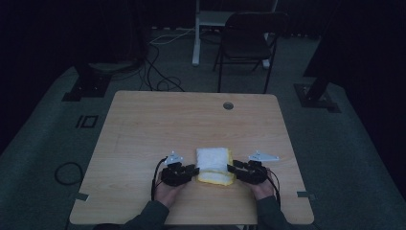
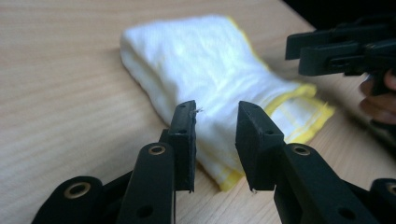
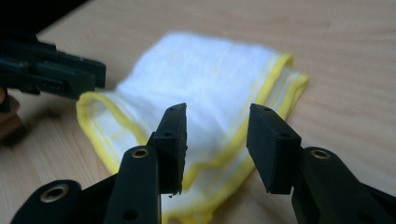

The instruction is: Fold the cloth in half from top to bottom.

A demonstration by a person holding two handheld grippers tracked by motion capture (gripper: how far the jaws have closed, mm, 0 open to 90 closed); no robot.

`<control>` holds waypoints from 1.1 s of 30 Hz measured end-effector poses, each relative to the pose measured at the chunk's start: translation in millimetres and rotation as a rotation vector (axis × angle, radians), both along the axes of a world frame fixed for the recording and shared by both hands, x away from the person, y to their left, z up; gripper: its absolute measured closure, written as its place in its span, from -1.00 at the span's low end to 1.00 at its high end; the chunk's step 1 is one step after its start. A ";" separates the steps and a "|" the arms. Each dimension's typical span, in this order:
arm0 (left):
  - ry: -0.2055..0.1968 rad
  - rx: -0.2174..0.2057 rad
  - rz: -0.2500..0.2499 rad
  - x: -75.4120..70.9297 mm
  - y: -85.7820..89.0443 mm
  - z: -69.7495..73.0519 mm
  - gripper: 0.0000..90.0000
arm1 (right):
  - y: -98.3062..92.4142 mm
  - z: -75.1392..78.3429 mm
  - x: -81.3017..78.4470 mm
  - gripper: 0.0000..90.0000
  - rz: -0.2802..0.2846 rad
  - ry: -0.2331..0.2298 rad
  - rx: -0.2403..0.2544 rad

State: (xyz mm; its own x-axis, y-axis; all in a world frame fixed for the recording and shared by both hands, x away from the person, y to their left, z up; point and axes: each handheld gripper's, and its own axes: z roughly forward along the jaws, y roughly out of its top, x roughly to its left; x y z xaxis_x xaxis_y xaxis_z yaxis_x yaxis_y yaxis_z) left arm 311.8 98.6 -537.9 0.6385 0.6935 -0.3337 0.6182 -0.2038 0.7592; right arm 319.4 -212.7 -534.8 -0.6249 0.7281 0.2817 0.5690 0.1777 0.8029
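Writing: no brand, label or readable lettering shows on the cloth, the grippers or the table.
Cloths: one folded white cloth (image 1: 213,165) with a yellow border, lying flat on the table near the person's edge, a little right of the table's middle.
Grippers: two, one in each hand, set on either side of the cloth and pointing in toward it.
Left gripper (image 1: 191,171): its jaws stand apart with nothing between them; the tips sit just beside the cloth's left edge, near the corner closest to the person. In the left gripper view (image 2: 215,122) the cloth's stacked folded layers lie right behind the gap.
Right gripper (image 1: 231,168): jaws likewise parted and holding nothing; the tips are at the cloth's right edge, touching or nearly so, I cannot tell which. In the right gripper view (image 3: 215,122) the yellow-hemmed edge lies under and beyond the gap.
Cloth edges: the yellow hem shows along the right side and the near end; the top face is plain white.
Table (image 1: 143,124): one light wooden top, with one round grommet (image 1: 228,105) near its far edge.
Chair (image 1: 249,40): one dark folding chair on the floor beyond the table.
Cables (image 1: 158,72): several loose on the floor, count unclear in the dim light.
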 end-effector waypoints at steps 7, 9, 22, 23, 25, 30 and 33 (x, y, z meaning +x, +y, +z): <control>-0.005 0.062 -0.009 -6.0 -0.8 -7.4 0.54 | 3.7 -5.6 -8.2 0.29 -0.007 -0.018 -0.111; -0.001 0.081 -0.006 -7.0 0.0 -8.7 0.54 | 2.7 -6.0 -8.8 0.29 -0.010 -0.012 -0.108; -0.017 0.093 0.025 -8.0 8.5 -8.6 0.53 | 3.7 -9.9 -11.9 0.30 -0.002 0.004 -0.187; -0.016 0.089 0.026 -7.8 9.0 -8.6 0.52 | 3.0 -9.5 -11.8 0.30 -0.003 0.008 -0.188; -0.018 0.084 0.030 -7.5 9.7 -8.5 0.51 | 1.6 -8.5 -11.6 0.30 -0.008 0.006 -0.192; -0.019 0.069 0.040 -6.9 11.6 -8.6 0.50 | -5.7 -1.9 -12.2 0.29 -0.042 -0.027 -0.149; -0.013 0.056 0.040 -6.2 13.5 -8.7 0.49 | -11.0 -0.1 -11.4 0.29 -0.071 -0.032 -0.132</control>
